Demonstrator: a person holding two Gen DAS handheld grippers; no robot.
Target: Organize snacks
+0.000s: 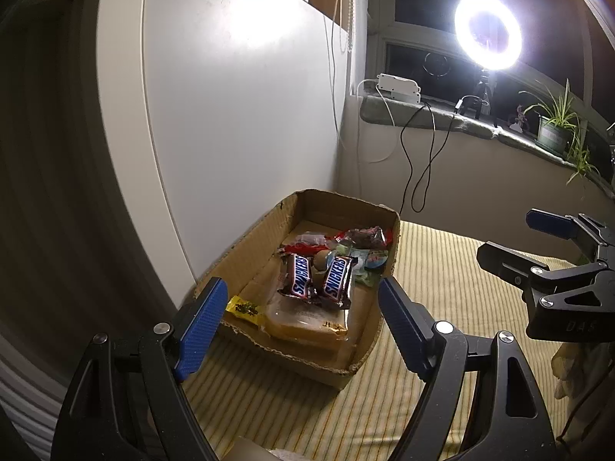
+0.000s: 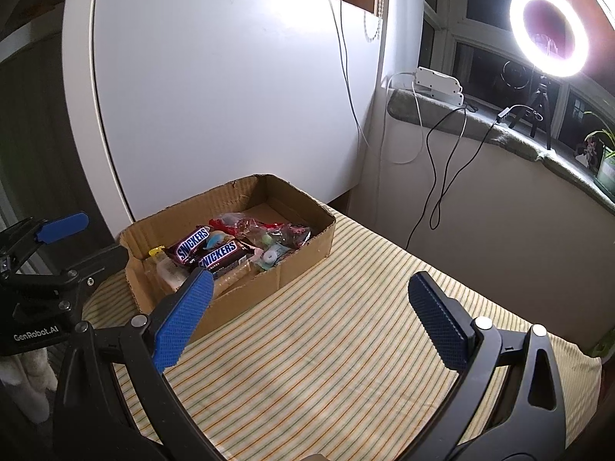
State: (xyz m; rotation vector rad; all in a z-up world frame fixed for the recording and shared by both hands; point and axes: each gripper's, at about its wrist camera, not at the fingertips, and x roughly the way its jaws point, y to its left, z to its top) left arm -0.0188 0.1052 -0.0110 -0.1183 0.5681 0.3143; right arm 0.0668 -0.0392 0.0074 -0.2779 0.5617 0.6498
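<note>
Snacks all in box; both grippers empty, jaws apart.
Cardboard box (image 2: 246, 288) at centre frame holds 2 chocolate bars (image 1: 315, 278); left gripper (image 1: 296, 322) hovers nearest, right gripper (image 2: 311, 315) over striped cloth (image 2: 346, 345). Judged finished, or regrouping remains.

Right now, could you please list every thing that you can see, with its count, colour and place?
Cardboard box: one, brown, on the striped cloth by the white panel.
Snickers bars: two, brown, on top inside the box.
Yellow packet: one, near corner of the box.
Other wrapped snacks: several, red and green, far part of the box.
Striped cloth: one, yellow, covering the surface.
Ring light: one, white, lit, on the windowsill.
Potted plant: one, green, windowsill.
Left gripper: blue pads, open.
Right gripper: blue pads, open.
</note>
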